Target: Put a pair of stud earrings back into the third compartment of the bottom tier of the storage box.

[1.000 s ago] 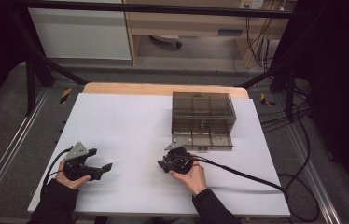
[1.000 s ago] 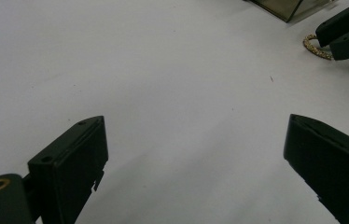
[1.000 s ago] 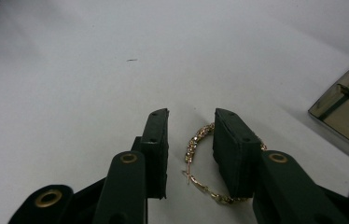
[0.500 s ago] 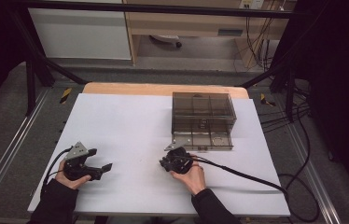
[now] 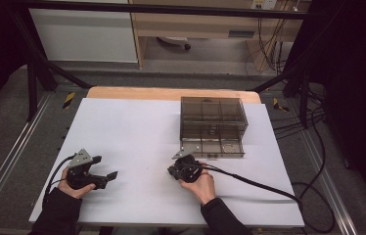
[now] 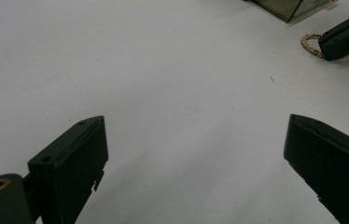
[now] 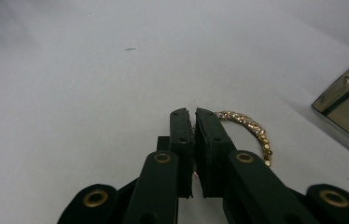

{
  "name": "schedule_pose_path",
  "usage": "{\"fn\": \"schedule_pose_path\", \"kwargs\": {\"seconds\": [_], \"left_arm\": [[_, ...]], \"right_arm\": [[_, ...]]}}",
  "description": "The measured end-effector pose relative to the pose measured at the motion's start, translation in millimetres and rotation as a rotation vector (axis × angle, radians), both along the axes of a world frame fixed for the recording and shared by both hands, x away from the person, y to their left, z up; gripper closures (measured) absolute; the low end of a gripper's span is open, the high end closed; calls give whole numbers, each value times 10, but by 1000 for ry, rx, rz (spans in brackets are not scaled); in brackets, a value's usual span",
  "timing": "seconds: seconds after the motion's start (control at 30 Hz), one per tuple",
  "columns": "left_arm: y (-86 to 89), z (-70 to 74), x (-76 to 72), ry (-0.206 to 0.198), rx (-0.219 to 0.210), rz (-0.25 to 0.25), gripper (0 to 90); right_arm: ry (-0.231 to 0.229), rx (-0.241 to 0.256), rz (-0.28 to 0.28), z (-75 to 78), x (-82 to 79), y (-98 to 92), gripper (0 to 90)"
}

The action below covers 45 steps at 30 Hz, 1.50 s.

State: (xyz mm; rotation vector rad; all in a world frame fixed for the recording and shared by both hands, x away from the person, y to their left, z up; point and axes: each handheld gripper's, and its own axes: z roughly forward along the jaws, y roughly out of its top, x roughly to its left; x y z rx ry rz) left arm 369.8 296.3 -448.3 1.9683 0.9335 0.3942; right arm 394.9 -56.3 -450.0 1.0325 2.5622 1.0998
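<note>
The right tongs (image 7: 194, 116) are pressed together, pinching a gold chain ring (image 7: 252, 128) that lies on the white desk (image 5: 137, 127), just in front of the smoky drawer box (image 5: 213, 125). The left tongs (image 6: 196, 154) rest spread wide and empty, well apart at the desk's near left.

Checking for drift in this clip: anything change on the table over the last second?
Hardly anything. The right tool may have edged slightly toward the person; its jaws are closed on the gold bracelet, which lies on the white table just in front of the smoky drawer box. The left tool stayed put, jaws wide apart with nothing between them. The box and its open bottom drawer did not move.
</note>
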Motion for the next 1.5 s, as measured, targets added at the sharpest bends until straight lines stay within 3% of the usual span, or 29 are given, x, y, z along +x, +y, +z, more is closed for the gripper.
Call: {"fn": "schedule_pose_path", "kwargs": {"seconds": [0.5, 1.5], "left_arm": [[1, 1, 0, 0, 0, 0, 64], [2, 2, -1, -2, 2, 0, 64]], "right_arm": [[19, 2, 24, 40, -10, -16, 865], [-26, 28, 39, 325, -22, -148, 865]]}}
